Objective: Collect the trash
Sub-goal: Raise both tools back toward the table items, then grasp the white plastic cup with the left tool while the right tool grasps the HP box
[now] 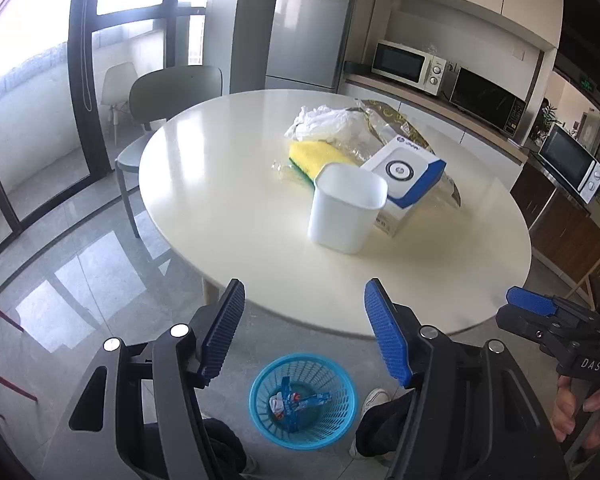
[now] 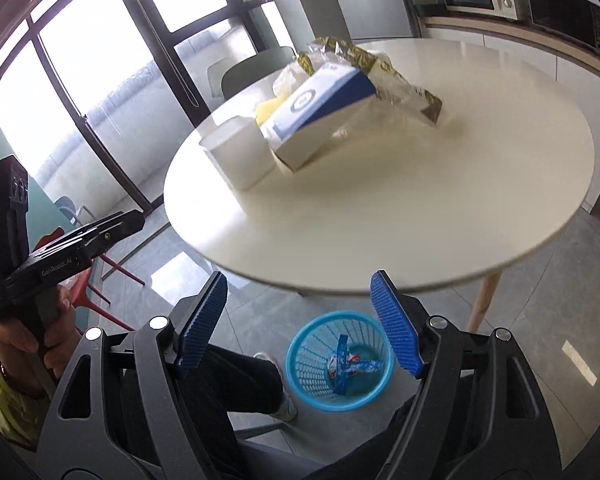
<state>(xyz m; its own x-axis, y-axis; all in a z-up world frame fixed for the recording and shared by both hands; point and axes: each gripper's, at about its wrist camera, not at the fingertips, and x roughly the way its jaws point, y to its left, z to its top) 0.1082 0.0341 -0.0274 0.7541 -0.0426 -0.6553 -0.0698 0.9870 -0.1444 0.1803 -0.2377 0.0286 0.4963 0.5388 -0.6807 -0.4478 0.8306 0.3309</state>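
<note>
Left gripper [image 1: 305, 330] spread wide, blue ribbed pads [image 1: 225, 332] apart, nothing between them. Directly below the gap, on the grey floor: round blue plastic mesh wastebasket [image 1: 303, 400] holding crumpled blue, white and red wrappers [image 1: 296, 400]. Ahead on the round cream table [image 1: 236, 184]: white plastic cup [image 1: 345, 213], touching a white-and-blue cardboard box [image 1: 406, 180] with a circular emblem, print too small to read; beyond, yellow sponge [image 1: 320, 156], crumpled white plastic bag [image 1: 324, 120], clear patterned wrapper [image 1: 388, 120]. "DAS" legible on the right gripper's body. Right gripper [image 2: 300, 320] also wide apart and empty, above the same basket [image 2: 340, 360]; "GenRobot.AI" printed on the left tool.
</note>
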